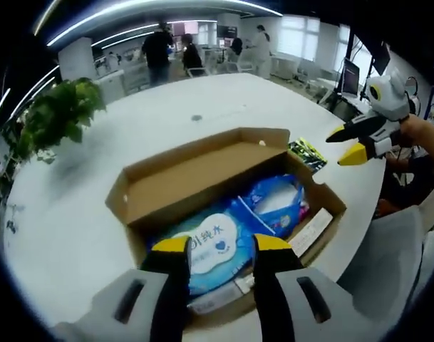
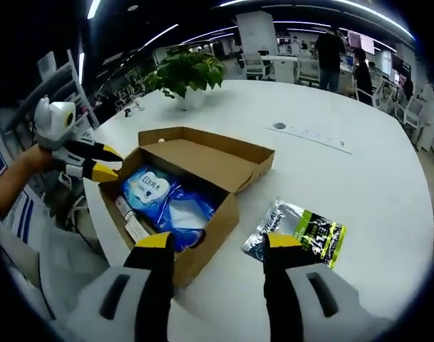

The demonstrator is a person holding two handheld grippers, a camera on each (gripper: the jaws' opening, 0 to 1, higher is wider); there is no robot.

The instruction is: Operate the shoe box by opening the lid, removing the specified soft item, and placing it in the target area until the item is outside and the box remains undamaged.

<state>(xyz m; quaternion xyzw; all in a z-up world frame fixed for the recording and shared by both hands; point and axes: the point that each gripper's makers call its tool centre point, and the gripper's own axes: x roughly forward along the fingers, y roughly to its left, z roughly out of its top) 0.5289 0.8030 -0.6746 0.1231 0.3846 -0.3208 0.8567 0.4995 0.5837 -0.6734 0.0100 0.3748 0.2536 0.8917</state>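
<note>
Beside open shoe box [image 2: 192, 189], foil packet [image 2: 298, 231].

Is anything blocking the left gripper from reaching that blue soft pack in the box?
Nothing visible does. The shoe box lid is folded back, and the left gripper hangs open directly above the blue soft pack, whose top lies uncovered.

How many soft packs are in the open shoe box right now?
2 show: a wipes pack nearest the left gripper, and a blue pack beside it toward the box end. More may lie hidden underneath.
</note>
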